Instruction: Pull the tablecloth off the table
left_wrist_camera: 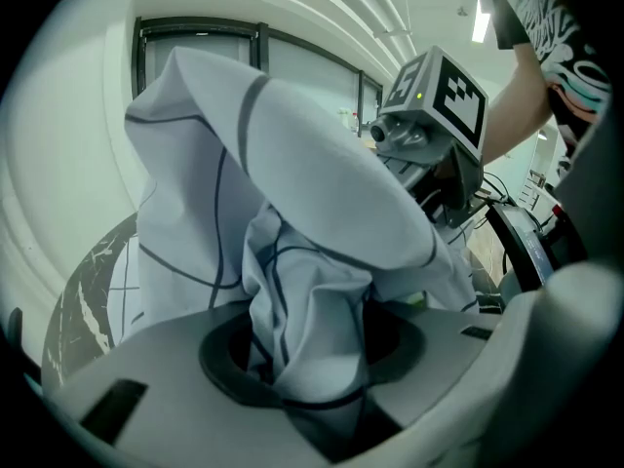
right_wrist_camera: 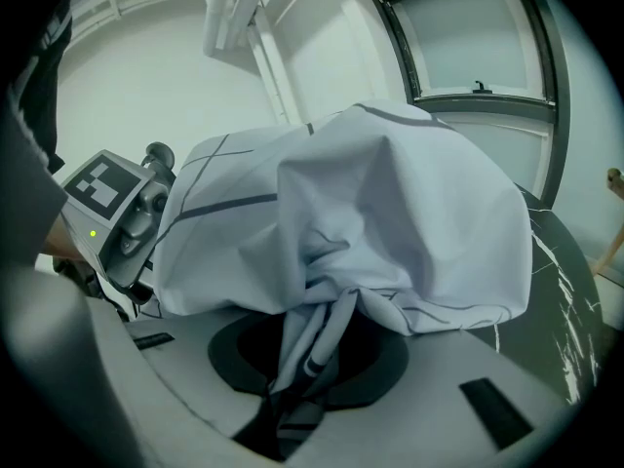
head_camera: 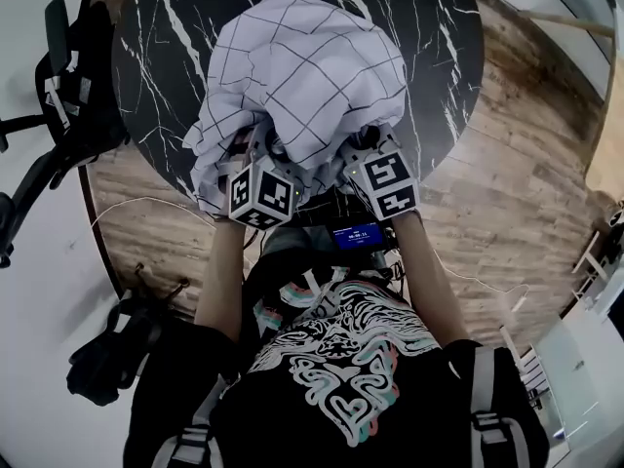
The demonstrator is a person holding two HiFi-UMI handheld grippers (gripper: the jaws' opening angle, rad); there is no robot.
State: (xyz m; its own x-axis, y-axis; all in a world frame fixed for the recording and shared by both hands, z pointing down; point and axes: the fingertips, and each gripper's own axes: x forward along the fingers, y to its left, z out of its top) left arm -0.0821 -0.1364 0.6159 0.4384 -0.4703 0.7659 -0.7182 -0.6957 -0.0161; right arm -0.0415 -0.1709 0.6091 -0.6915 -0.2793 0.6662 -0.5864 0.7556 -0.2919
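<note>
The white tablecloth (head_camera: 302, 76) with a thin dark grid is gathered into a heap on the near part of the round black marble table (head_camera: 166, 57). My left gripper (head_camera: 255, 154) and right gripper (head_camera: 363, 149) sit side by side at the heap's near edge, and the cloth hides their tips. In the left gripper view a thick fold of the tablecloth (left_wrist_camera: 292, 261) is pinched between the jaws of the left gripper (left_wrist_camera: 312, 383). In the right gripper view a twisted strand of the tablecloth (right_wrist_camera: 370, 222) is pinched between the jaws of the right gripper (right_wrist_camera: 292, 398).
A black chair (head_camera: 58, 96) stands at the table's left. A dark bag (head_camera: 107, 359) lies on the wooden floor (head_camera: 517, 193) at lower left. A small lit screen (head_camera: 358, 234) sits at the person's chest. White furniture legs (head_camera: 595, 252) stand at far right.
</note>
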